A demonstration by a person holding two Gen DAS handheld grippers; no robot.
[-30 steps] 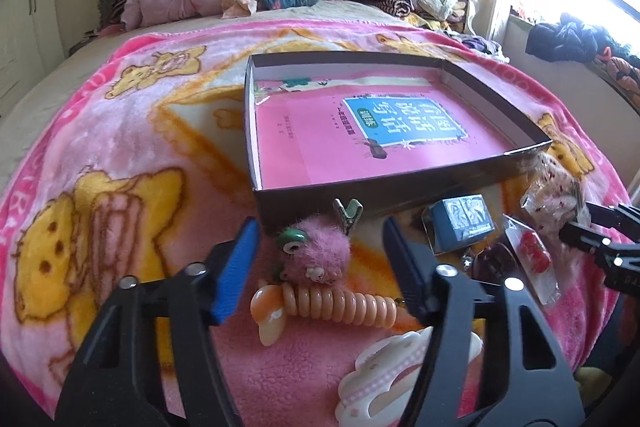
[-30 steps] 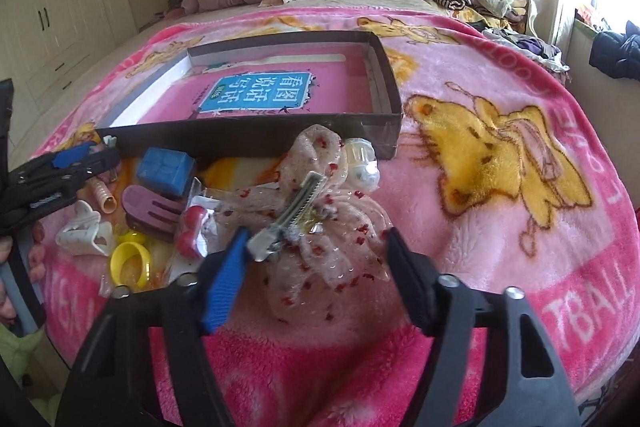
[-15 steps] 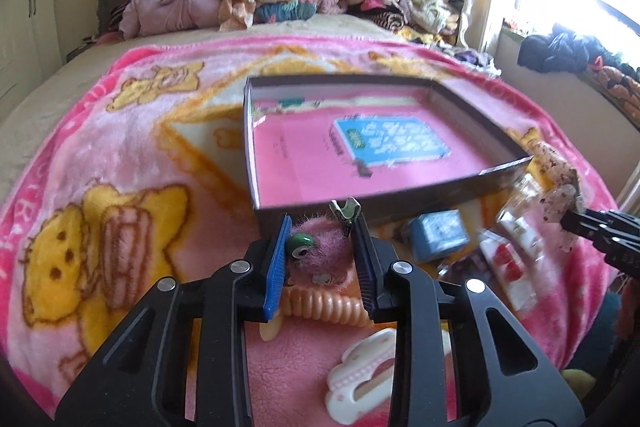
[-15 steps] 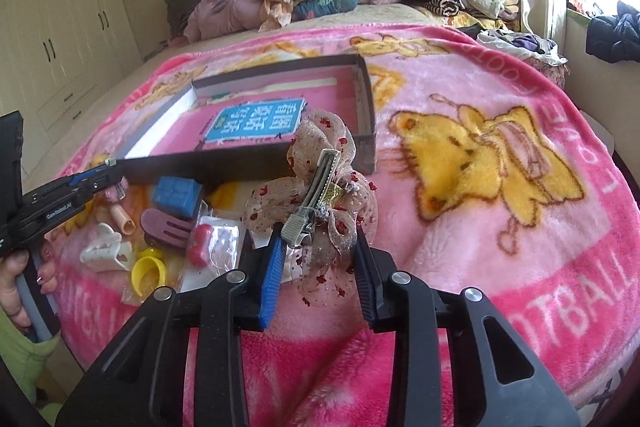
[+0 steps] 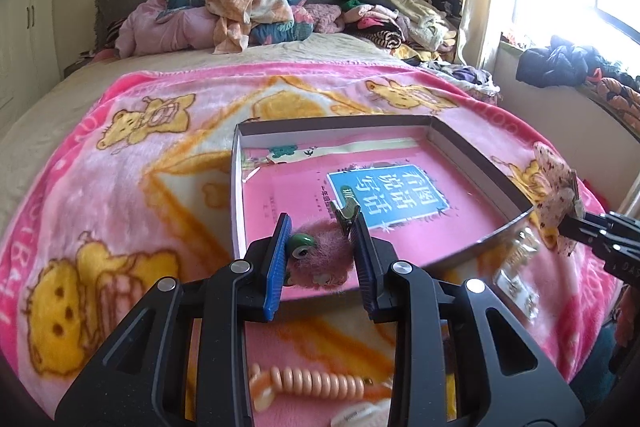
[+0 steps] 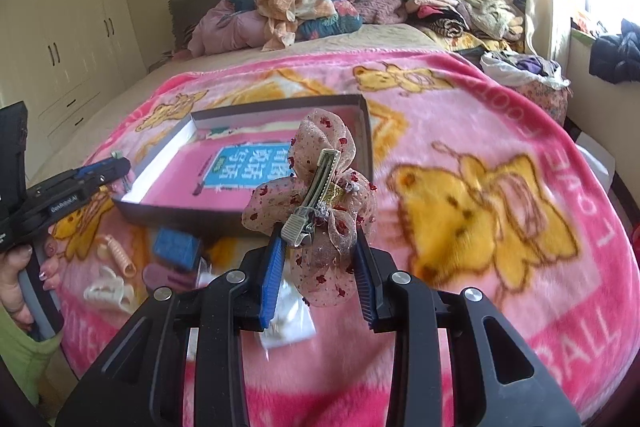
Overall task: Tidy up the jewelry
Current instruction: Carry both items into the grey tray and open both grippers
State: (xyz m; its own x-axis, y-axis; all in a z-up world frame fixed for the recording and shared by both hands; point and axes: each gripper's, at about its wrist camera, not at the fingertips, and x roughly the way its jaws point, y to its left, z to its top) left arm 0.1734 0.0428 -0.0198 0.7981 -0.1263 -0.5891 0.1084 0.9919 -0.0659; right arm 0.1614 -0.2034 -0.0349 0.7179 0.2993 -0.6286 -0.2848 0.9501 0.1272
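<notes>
My left gripper (image 5: 322, 255) is shut on a fuzzy pink hair clip (image 5: 324, 257) with a green eye and a metal clasp, held in the air at the near wall of a shallow dark box (image 5: 460, 145). A pink book (image 5: 384, 195) lies in that box. My right gripper (image 6: 318, 251) is shut on a sheer pink bow clip (image 6: 320, 195) with red dots and a silver clasp, lifted off the blanket in front of the box (image 6: 366, 119). In the left wrist view the right gripper (image 5: 572, 221) carries the bow (image 5: 554, 187) at the box's right corner.
On the pink cartoon blanket (image 6: 480, 131) lie a peach spiral tie (image 5: 316, 383), a blue box (image 6: 176, 247), a white claw clip (image 6: 108, 291), a mauve clip (image 6: 168, 275) and clear packets (image 5: 516, 285). A hand (image 6: 20, 279) grips the left tool. Piled clothes (image 5: 256, 11) fill the bed's head.
Both grippers closed, the left on the fuzzy pink clip and the right on the dotted bow, then rose off the blanket with them toward the box.
</notes>
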